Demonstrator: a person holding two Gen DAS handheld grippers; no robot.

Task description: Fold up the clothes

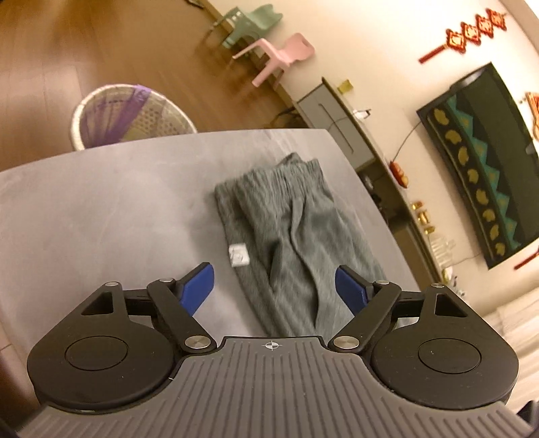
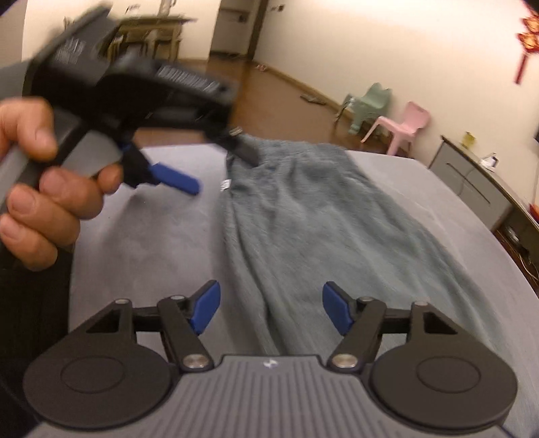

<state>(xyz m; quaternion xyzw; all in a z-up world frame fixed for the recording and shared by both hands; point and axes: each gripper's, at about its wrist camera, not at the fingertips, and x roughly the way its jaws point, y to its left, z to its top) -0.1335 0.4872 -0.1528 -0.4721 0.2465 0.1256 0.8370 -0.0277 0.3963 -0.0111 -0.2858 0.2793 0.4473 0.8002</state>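
Note:
A grey-green ribbed garment [image 1: 296, 236] lies lengthwise on the grey table [image 1: 101, 209], with a small white label [image 1: 238, 255] at its left edge. My left gripper [image 1: 274, 286] is open and empty above the garment's near end. In the right wrist view the same garment [image 2: 320, 229] runs away from me across the table [image 2: 141, 249]. My right gripper [image 2: 271, 310] is open and empty over its near end. The left gripper [image 2: 215, 165] shows there too, held in a hand [image 2: 37, 188] above the garment's far left corner, blurred.
A white mesh basket [image 1: 131, 114] with purple cloth stands on the wooden floor beyond the table. Pink [image 1: 283, 57] and green [image 1: 249, 23] child chairs line the wall. A grey cabinet [image 2: 481, 182] and a wall TV [image 1: 485, 161] are to the right.

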